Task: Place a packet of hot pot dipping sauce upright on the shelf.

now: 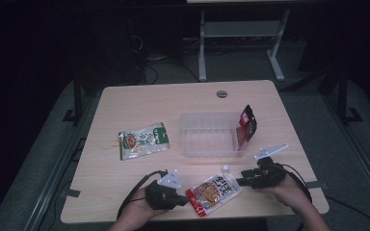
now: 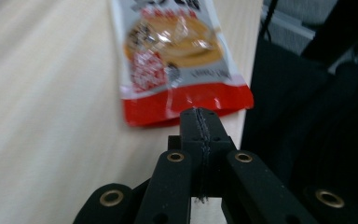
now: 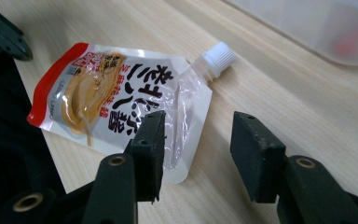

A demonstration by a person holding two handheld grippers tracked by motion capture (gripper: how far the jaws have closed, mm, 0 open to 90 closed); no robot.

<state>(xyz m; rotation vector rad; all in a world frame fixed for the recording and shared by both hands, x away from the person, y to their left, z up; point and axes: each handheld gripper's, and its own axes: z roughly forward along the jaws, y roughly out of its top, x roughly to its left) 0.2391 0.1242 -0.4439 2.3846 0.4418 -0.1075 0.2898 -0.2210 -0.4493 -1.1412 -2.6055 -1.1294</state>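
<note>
A spouted sauce pouch (image 1: pixel 214 191) with a red bottom edge and a white cap lies flat near the table's front edge, between my two grippers. In the left gripper view my left gripper (image 2: pixel 200 116) is shut, its jaws pressed together right at the red end of the pouch (image 2: pixel 177 56); I see nothing between them. My left gripper (image 1: pixel 185 199) sits at the pouch's left end in the high view. My right gripper (image 3: pixel 200 126) stands open over the clear corner of the pouch (image 3: pixel 121 98), below its cap, with the pads off it. In the high view the right gripper (image 1: pixel 241 182) is at the pouch's right end.
A clear plastic container (image 1: pixel 188 120) stands mid-table, with a red and black packet (image 1: pixel 246 125) leaning at its right end. A green and white packet (image 1: pixel 143 139) lies to its left. The container's edge (image 3: pixel 317 28) shows beyond the right gripper.
</note>
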